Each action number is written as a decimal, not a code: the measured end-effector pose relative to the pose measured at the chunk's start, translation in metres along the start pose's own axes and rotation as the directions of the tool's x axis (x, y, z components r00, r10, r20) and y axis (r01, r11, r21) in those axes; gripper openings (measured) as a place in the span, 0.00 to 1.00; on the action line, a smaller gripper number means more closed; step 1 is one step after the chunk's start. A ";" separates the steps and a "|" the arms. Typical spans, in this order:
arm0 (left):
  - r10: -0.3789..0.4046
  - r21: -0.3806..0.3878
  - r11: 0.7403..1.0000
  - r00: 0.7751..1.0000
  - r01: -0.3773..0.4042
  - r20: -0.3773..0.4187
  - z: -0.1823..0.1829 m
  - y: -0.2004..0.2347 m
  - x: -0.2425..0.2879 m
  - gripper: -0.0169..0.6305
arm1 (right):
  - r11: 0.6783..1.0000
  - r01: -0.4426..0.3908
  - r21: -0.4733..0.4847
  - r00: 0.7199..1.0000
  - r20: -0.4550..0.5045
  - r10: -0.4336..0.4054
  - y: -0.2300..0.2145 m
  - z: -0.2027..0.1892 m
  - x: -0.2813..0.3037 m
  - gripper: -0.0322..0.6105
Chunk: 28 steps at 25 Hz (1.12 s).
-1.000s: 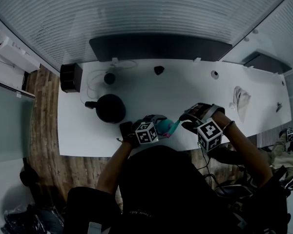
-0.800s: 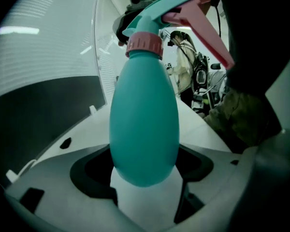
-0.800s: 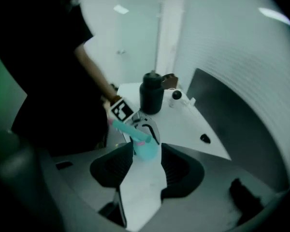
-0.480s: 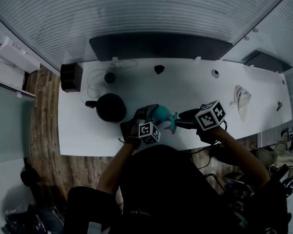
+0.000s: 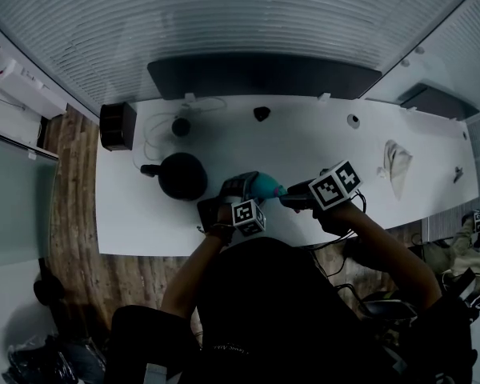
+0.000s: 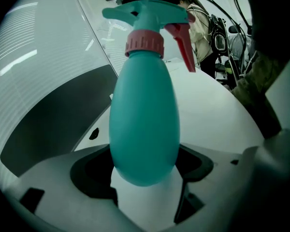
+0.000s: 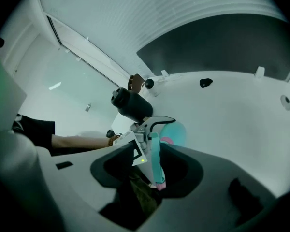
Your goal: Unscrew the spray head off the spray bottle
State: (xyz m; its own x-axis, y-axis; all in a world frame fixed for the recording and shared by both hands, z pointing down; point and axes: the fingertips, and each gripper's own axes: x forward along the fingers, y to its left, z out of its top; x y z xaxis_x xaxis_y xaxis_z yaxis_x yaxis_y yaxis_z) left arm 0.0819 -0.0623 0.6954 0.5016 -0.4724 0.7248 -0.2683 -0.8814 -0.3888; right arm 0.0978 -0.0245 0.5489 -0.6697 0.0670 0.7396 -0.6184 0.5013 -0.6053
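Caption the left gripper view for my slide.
Left gripper grips a teal spray bottle near its base, spray head on, over a white table.

Over the worktop [image 5: 320,146]: one teal spray bottle [image 5: 267,186]. Left of the bottle are one round black vessel [image 5: 182,176] and one black box [image 5: 116,126]. Beyond it lie two small black objects [image 5: 180,126], and to its right one crumpled cloth [image 5: 396,166].

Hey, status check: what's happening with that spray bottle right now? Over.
Left gripper shut on bottle. Right gripper: jaws just opened, spray head between them. Head not yet off. Nothing blocking.
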 end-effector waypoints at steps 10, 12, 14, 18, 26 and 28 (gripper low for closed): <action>-0.148 -0.088 0.984 0.985 0.156 0.092 0.012 -0.025 0.009 0.61 | 0.769 0.250 -0.588 0.885 -0.182 -0.427 -0.032 -0.023 0.008 0.18; -0.170 -0.099 0.979 0.980 0.181 0.106 0.013 -0.028 0.010 0.61 | 0.752 0.238 -0.614 0.879 -0.193 -0.436 -0.029 -0.024 0.006 0.18; -0.186 -0.112 0.973 0.975 0.200 0.122 0.011 -0.031 0.013 0.61 | 0.752 0.230 -0.618 0.882 -0.193 -0.429 -0.025 -0.023 0.002 0.18; -0.216 -0.221 0.938 0.950 0.266 0.227 0.012 -0.033 0.010 0.61 | 0.808 0.210 -0.551 0.931 -0.138 -0.337 -0.017 -0.014 -0.012 0.18; -0.248 -0.235 0.910 0.903 0.342 0.352 0.012 -0.047 0.005 0.61 | 0.961 0.098 -0.258 0.995 0.035 -0.092 -0.022 -0.025 -0.014 0.18; -0.258 -0.218 0.915 0.906 0.341 0.336 0.009 -0.052 0.009 0.61 | 0.967 0.100 -0.235 0.995 0.047 -0.091 -0.024 -0.031 -0.008 0.18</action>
State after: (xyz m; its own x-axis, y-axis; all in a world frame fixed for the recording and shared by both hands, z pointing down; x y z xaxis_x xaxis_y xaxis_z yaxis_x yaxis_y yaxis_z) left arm 0.1075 -0.0207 0.7168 0.7996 -0.2004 0.5661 -0.2533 -0.9673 0.0153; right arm 0.1308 -0.0102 0.5667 -0.6290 -0.0200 0.7772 -0.5680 0.6944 -0.4418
